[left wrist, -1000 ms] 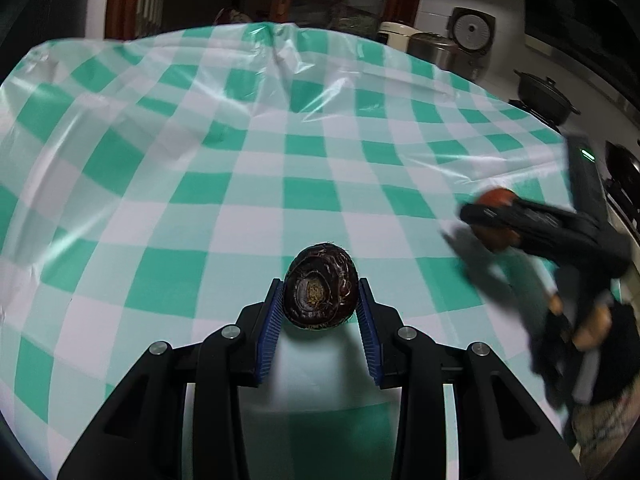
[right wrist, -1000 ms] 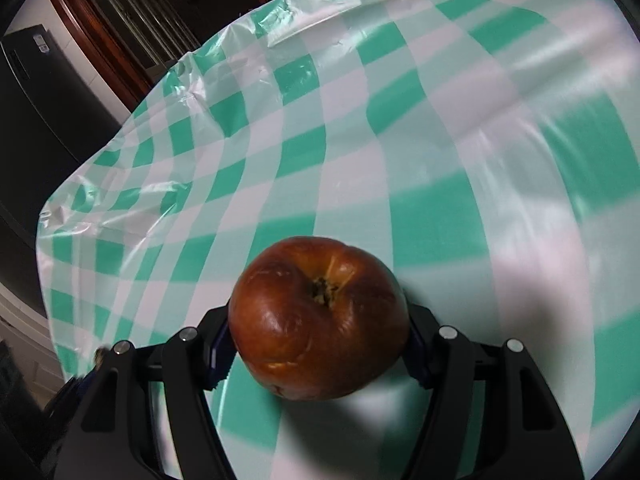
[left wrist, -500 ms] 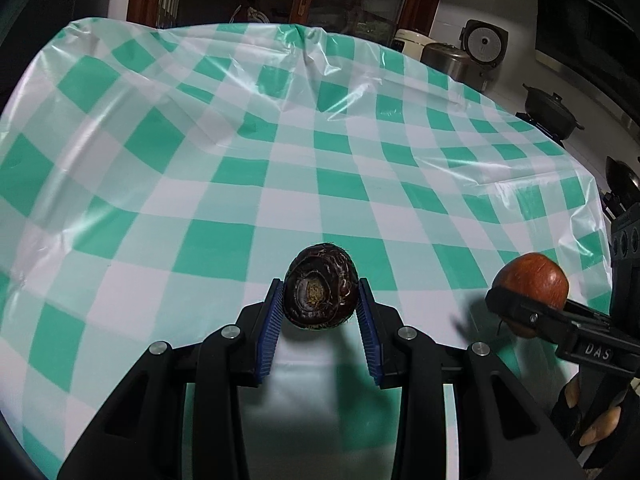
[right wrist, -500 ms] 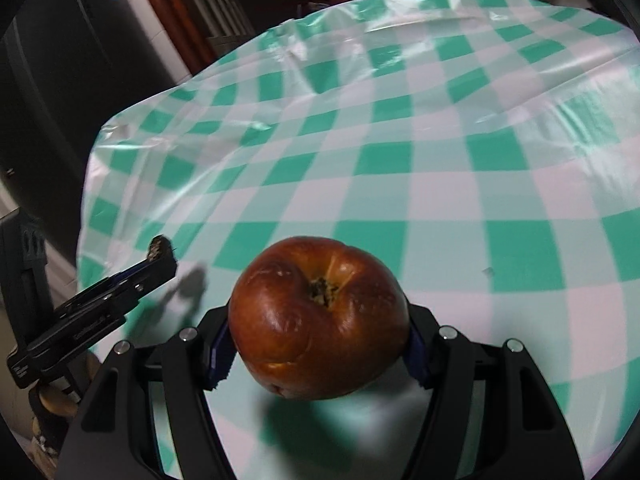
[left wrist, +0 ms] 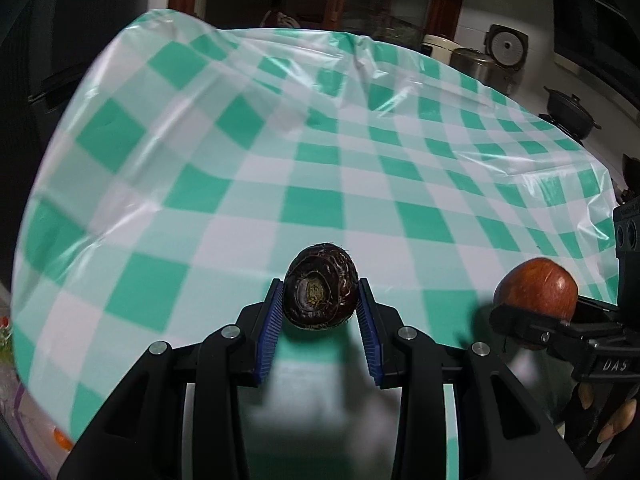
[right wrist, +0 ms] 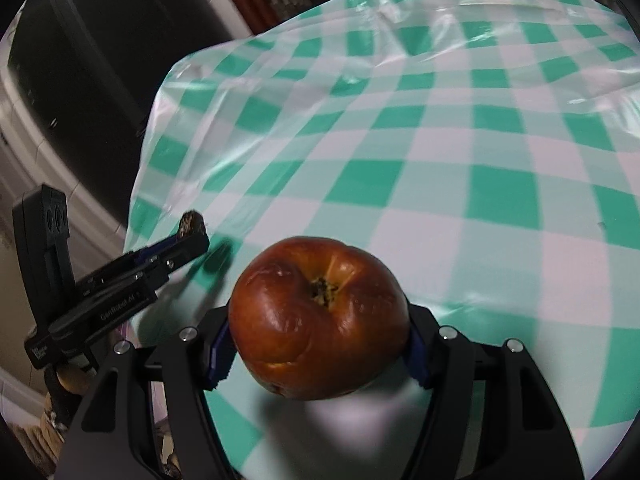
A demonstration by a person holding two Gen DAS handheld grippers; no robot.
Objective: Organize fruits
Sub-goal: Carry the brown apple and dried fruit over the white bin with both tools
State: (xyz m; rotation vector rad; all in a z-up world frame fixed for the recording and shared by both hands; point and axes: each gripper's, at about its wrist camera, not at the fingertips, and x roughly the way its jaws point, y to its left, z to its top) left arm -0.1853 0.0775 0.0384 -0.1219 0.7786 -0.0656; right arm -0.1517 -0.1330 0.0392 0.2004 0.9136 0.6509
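A small, dark, round fruit (left wrist: 320, 288) with pale scratches on its skin sat clamped between the blue ribbed pads (left wrist: 271, 326) of the left gripper (left wrist: 320, 312), just below the centre of the left wrist view. The tongs were narrow, pressed against both sides of it, and it hung above the tablecloth (left wrist: 280, 184). In the right wrist view the same gripper (right wrist: 188, 240) reached in from the lower left, level and pointing toward the middle of the frame, with the dark fruit (right wrist: 190, 222) peeking over its tip.

A larger red-brown apple (right wrist: 320, 320), wrinkled and with its stem hollow facing the camera, filled the lower centre of the right wrist view. The right gripper (right wrist: 320, 344) held it, the tongs spread wide enough to take its full width, with blue pads (right wrist: 218, 356) against its sides. In the left wrist view that gripper (left wrist: 532, 320) came in from the right edge with the apple (left wrist: 536, 288) at its tip, and bare fingers (left wrist: 616, 428) showed below it in the lower right corner.

The green-and-white checked plastic cloth lay beneath both, creased toward the top of each frame. Pots (left wrist: 572, 114) and cookers (left wrist: 506, 50) stood in the upper right of the left view.
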